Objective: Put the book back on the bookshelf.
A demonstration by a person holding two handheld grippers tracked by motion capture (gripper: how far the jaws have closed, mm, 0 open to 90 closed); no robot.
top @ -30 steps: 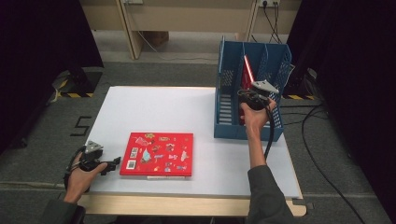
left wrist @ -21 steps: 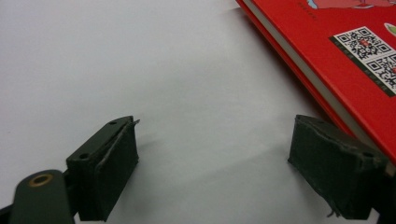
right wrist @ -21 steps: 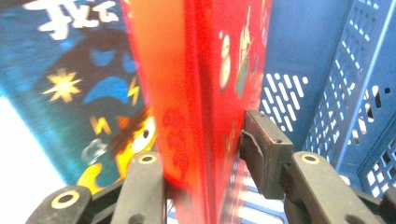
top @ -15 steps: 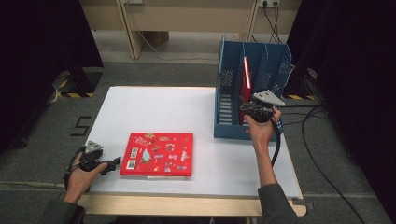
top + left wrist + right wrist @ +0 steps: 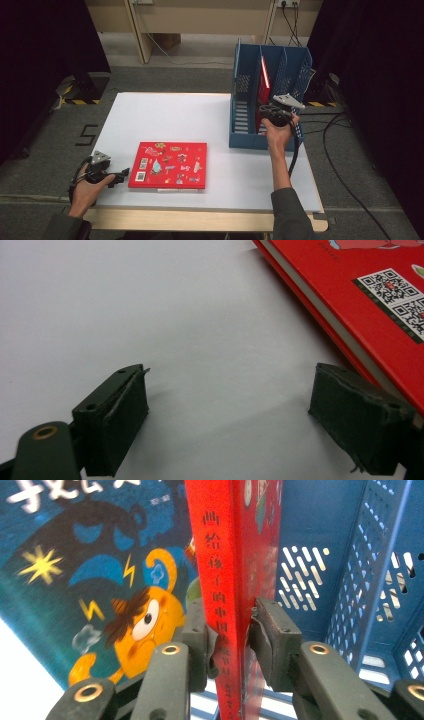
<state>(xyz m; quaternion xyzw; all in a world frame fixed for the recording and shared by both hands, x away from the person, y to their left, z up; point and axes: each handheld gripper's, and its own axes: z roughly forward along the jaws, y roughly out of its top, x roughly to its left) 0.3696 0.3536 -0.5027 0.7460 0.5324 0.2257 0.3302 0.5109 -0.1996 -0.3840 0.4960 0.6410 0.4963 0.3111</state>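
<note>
White table (image 5: pixel 220 120) | right gripper (image 5: pixel 231 630) jaws just closing, pinching upright red book's (image 5: pixel 220 555) spine inside blue rack (image 5: pixel 245 90) | left gripper (image 5: pixel 230 410) spread, flat red book (image 5: pixel 370 295) just beside it.

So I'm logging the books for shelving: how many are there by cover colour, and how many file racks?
Red books: 2, one flat on the table, one upright in the rack between the right gripper's jaws
Blue books: 1, the cartoon cover beside the upright red one
Blue file racks: 1
Total: 4
</note>
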